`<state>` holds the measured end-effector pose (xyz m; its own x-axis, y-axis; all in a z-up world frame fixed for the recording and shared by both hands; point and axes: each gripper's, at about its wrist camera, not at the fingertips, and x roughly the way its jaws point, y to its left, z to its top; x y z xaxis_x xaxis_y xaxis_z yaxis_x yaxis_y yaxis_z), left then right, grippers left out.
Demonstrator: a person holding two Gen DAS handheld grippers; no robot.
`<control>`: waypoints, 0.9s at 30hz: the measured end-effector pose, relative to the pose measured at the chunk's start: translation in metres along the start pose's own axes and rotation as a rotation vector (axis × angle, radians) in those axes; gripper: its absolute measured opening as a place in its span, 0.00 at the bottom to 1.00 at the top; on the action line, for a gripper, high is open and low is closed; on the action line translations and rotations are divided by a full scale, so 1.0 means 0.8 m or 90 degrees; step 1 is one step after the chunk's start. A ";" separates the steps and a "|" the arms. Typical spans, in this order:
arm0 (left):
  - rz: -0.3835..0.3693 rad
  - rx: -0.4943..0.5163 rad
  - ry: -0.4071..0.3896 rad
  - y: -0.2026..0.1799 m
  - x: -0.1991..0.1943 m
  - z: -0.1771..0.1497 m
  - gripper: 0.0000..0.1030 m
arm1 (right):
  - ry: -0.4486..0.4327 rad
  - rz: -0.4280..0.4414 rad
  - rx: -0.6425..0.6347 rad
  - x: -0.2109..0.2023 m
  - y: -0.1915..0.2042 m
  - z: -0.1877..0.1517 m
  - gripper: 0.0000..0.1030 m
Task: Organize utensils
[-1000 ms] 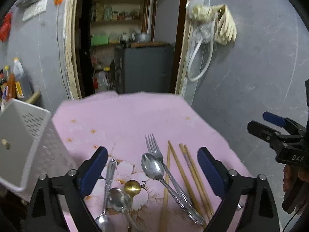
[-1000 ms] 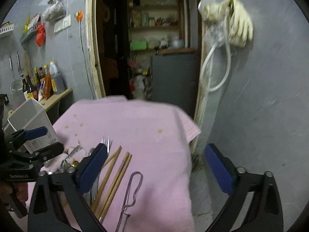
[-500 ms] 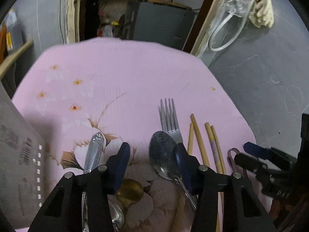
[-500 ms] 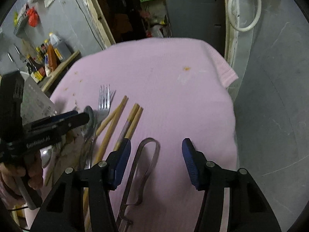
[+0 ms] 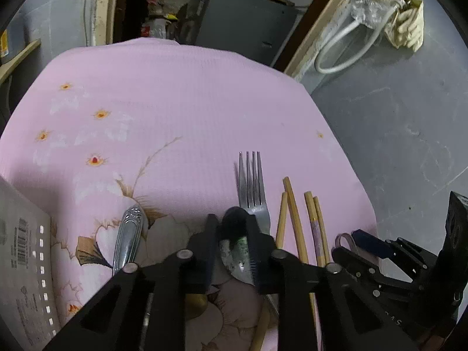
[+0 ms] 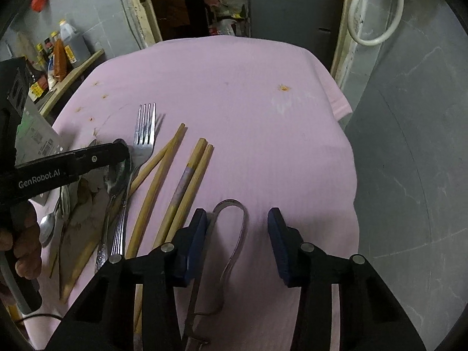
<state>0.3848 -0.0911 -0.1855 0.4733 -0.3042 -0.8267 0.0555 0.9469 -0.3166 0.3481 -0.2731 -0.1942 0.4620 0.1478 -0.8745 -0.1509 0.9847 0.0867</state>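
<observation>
Left gripper [image 5: 232, 234] jaws narrowed around shiny steel spoon [image 5: 234, 251] bowl; right gripper [image 6: 237, 234] agape, straddling looped metal tongs [image 6: 234, 219].

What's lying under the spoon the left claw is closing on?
The spoon overlaps the fork and the pink cloth. The left claw hides the rest.

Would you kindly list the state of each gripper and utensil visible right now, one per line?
left gripper: closed on the spoon bowl.
spoon: lying on the cloth, gripped at its bowl.
right gripper: open, fingers either side of the metal loop tool.
metal loop tool: lying flat, not gripped.
fork: lying flat, free.
chopsticks: four, lying flat, free.
</observation>
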 end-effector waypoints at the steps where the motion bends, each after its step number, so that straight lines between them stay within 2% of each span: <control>1: 0.007 0.005 0.006 -0.002 0.001 0.002 0.13 | 0.001 -0.001 0.003 0.000 -0.001 0.000 0.36; 6: -0.013 -0.006 0.023 -0.002 0.000 0.010 0.05 | 0.010 0.014 0.012 -0.001 -0.003 0.006 0.24; 9: -0.036 -0.022 0.020 0.000 -0.009 0.011 0.03 | 0.016 0.037 0.033 0.000 -0.014 0.008 0.23; 14: -0.034 0.028 -0.003 -0.017 -0.035 0.006 0.02 | 0.005 0.098 0.086 -0.007 -0.030 0.008 0.21; 18: -0.015 0.091 -0.046 -0.038 -0.066 -0.003 0.02 | -0.049 0.085 0.079 -0.035 -0.021 0.001 0.21; 21: -0.017 0.104 -0.081 -0.044 -0.092 -0.007 0.02 | -0.103 0.070 0.066 -0.065 -0.007 -0.001 0.21; 27: 0.014 0.153 -0.191 -0.054 -0.165 -0.013 0.02 | -0.227 0.068 0.060 -0.142 0.005 -0.006 0.21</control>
<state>0.3107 -0.0926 -0.0675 0.7113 -0.2728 -0.6478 0.2299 0.9612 -0.1525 0.2911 -0.2866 -0.0967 0.7261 0.2560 -0.6382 -0.1414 0.9639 0.2258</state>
